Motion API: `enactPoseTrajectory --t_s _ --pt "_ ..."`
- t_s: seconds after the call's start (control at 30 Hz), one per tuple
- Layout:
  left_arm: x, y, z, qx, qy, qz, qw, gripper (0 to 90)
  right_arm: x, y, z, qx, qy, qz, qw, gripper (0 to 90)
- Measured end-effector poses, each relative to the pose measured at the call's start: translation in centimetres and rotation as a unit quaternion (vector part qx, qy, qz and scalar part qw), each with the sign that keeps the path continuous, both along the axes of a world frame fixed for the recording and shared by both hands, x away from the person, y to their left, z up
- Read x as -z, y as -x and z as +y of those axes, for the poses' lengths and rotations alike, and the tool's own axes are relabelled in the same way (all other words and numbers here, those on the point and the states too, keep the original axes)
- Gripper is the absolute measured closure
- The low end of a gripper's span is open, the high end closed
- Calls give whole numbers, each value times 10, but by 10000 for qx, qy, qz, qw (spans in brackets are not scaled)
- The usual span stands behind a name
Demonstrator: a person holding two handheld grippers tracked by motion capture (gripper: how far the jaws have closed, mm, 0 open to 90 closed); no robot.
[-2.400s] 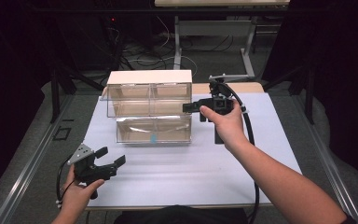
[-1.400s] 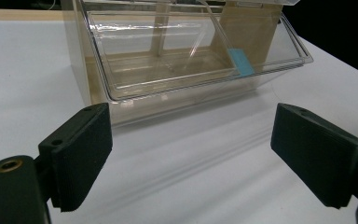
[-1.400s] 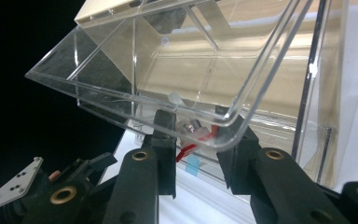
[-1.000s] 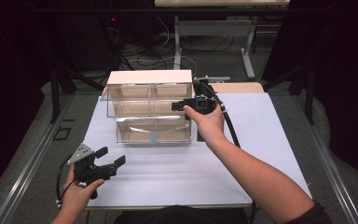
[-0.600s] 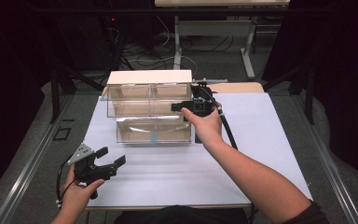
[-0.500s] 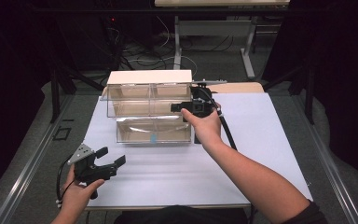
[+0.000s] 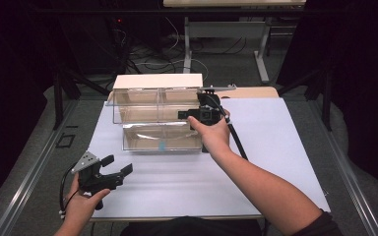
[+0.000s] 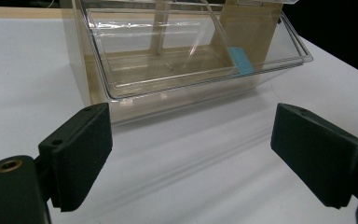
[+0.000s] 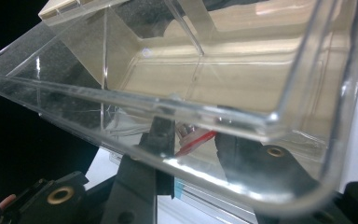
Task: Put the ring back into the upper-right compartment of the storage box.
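White table [image 7: 275,147], unlettered blue label [image 7: 162,146]

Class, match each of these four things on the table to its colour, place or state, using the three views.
Things:
1. left gripper
2. right gripper
3. clear plastic drawer cabinet
4. small blue label

States:
A. on the lower drawer's front
B. shut on an upper drawer's clear front edge
C. open, near the table's front edge
D. stands on the white table, lower drawer pulled out

Pairs: 1-C, 2-B, 3-D, 4-A
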State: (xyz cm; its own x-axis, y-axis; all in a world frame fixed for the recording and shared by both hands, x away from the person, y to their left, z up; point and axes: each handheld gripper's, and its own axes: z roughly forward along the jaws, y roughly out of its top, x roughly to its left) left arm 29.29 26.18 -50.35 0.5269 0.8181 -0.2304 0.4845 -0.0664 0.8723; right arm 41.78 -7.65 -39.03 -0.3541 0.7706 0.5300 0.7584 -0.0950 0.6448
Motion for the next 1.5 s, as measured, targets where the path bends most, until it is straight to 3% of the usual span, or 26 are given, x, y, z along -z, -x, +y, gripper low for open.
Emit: enactPoseTrajectory --t_s 0.6,1.27,1.5 --pt "0 0 -1 -24 31 -2 10000 127 -4 7 -2 -174 -154 -224 9995 586" --pt "2 -3 1 -54 -3 48 10000 128 -15 28 -11 -461 -39 -532 9975 527" --pt "2 -4 1 -74 19 35 10000 127 -15 37 -14 -526 0 -531 9972 503"
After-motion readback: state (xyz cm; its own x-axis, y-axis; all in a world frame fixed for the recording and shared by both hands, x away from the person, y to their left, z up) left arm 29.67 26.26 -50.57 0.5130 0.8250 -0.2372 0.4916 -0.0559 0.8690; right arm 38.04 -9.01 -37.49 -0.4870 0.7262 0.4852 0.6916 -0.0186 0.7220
